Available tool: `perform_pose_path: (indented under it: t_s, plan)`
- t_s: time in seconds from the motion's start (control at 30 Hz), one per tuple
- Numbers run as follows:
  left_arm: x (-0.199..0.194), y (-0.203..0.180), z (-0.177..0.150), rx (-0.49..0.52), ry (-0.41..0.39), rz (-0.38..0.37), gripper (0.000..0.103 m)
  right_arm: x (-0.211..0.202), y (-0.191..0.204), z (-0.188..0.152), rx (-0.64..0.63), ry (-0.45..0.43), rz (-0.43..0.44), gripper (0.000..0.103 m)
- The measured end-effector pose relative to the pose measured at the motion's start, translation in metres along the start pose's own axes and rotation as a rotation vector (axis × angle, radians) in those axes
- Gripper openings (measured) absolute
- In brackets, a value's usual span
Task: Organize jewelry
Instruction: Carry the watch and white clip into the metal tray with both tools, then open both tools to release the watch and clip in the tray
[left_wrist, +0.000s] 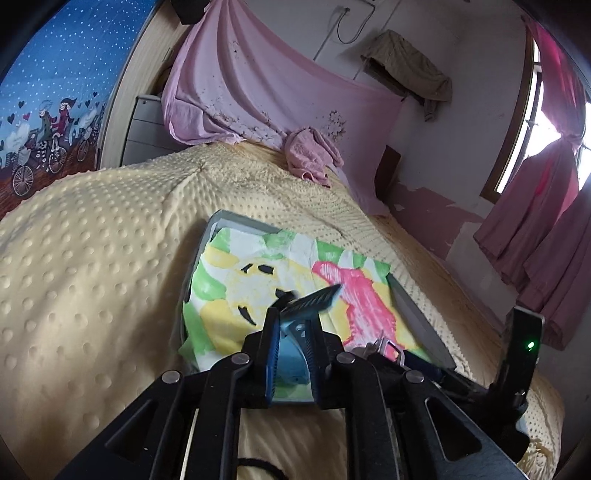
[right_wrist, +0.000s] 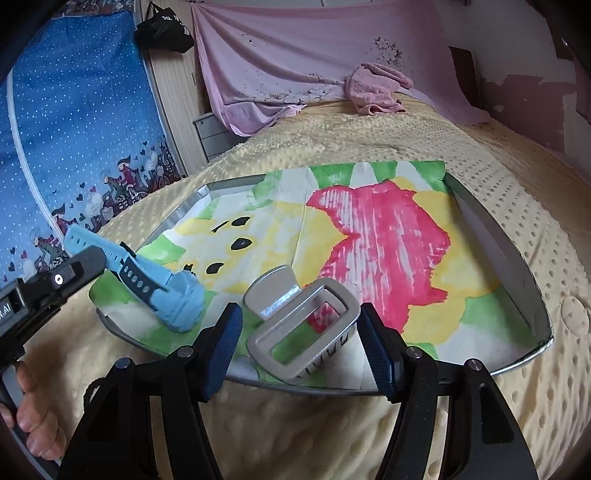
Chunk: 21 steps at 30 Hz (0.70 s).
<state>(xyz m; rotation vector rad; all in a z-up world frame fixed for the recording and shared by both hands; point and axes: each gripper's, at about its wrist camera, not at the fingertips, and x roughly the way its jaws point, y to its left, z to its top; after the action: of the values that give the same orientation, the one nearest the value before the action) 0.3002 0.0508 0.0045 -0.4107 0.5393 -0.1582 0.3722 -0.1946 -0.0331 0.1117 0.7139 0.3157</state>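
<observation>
Where the metal tray (right_wrist: 491, 236) rests on the yellow dotted bedspread (right_wrist: 332, 424), a painted paper sheet (right_wrist: 388, 236) lines its floor. The left gripper (left_wrist: 291, 325) stands narrow, its pads against a light-blue watch (right_wrist: 177, 299) whose body touches the sheet near the tray's left corner. The right gripper (right_wrist: 301, 325) stands wide around a grey hair claw clip (right_wrist: 306, 325) at the near rim; pad contact cannot be confirmed.

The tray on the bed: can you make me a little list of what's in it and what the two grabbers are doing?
tray: metal, on the yellow dotted blanket
lining: painted paper, pink, yellow, green
left gripper: jaws around a light blue watch, resting on the paper
right gripper: jaws open either side of a grey hair claw clip, not pressing
</observation>
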Motion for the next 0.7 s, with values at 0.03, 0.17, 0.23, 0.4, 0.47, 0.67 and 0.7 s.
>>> perform_pose_path:
  t_s: [0.03, 0.17, 0.23, 0.4, 0.47, 0.67, 0.7]
  plan:
    - [0.000, 0.000, -0.001, 0.000, 0.004, 0.005, 0.017, -0.002, -0.001, -0.001, 0.000, -0.007, -0.003, 0.066]
    - [-0.003, 0.001, -0.005, -0.002, -0.004, 0.016, 0.050, -0.012, -0.005, -0.003, 0.010, -0.034, -0.003, 0.070]
    - [-0.007, 0.001, -0.007, -0.009, -0.027, 0.016, 0.054, -0.017, -0.007, -0.005, 0.022, -0.046, -0.003, 0.071]
    - [-0.007, -0.004, -0.009, 0.022, -0.020, 0.033, 0.054, -0.028, -0.014, -0.007, 0.047, -0.077, 0.006, 0.076]
    - [-0.008, -0.006, -0.010, 0.027, -0.019, 0.037, 0.057, -0.032, -0.015, -0.007, 0.047, -0.090, 0.002, 0.076]
    - [-0.017, -0.010, -0.013, 0.050, -0.035, 0.062, 0.066, -0.051, -0.019, -0.009, 0.061, -0.156, -0.011, 0.083]
    - [-0.019, -0.012, -0.013, 0.056, -0.039, 0.067, 0.067, -0.055, -0.019, -0.009, 0.063, -0.168, -0.015, 0.083]
